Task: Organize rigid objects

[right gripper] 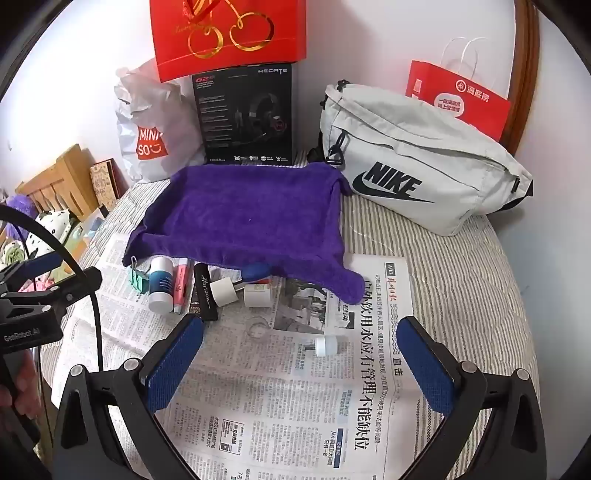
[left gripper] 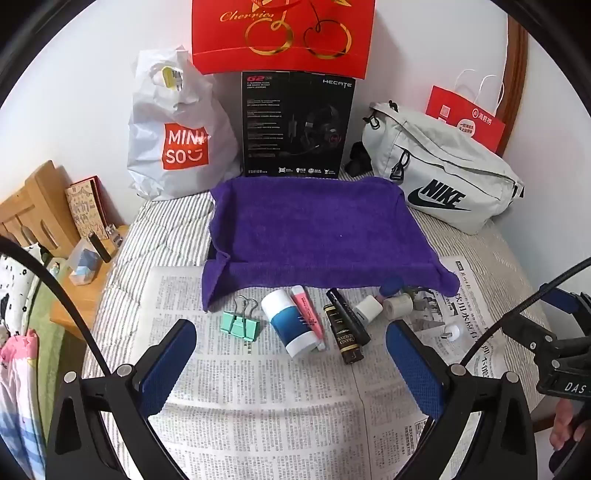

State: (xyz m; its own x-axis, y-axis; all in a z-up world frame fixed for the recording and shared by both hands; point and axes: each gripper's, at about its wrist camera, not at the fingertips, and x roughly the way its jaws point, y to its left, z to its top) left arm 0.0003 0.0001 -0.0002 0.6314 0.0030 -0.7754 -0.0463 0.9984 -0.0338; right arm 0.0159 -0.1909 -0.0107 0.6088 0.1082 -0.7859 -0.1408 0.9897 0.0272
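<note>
Small objects lie in a row on newspaper (left gripper: 258,387) in front of a purple towel-lined tray (left gripper: 317,225): a mint binder clip (left gripper: 240,323), a white-and-blue tube (left gripper: 291,323), a pink highlighter (left gripper: 308,314), a brown bottle (left gripper: 343,338), a black tube (left gripper: 349,314), two white cylinders (left gripper: 367,308) and a small white plug (left gripper: 452,332). My left gripper (left gripper: 291,358) is open and empty just in front of them. My right gripper (right gripper: 299,354) is open and empty, the white plug (right gripper: 325,345) between its fingers and the other objects (right gripper: 162,280) to its far left.
A MINISO bag (left gripper: 177,140), a black headset box (left gripper: 295,125), a red gift bag (left gripper: 284,33), a grey Nike pouch (left gripper: 439,177) and a red paper bag (left gripper: 465,118) stand against the wall. A wooden shelf with small items (left gripper: 85,240) is at the left.
</note>
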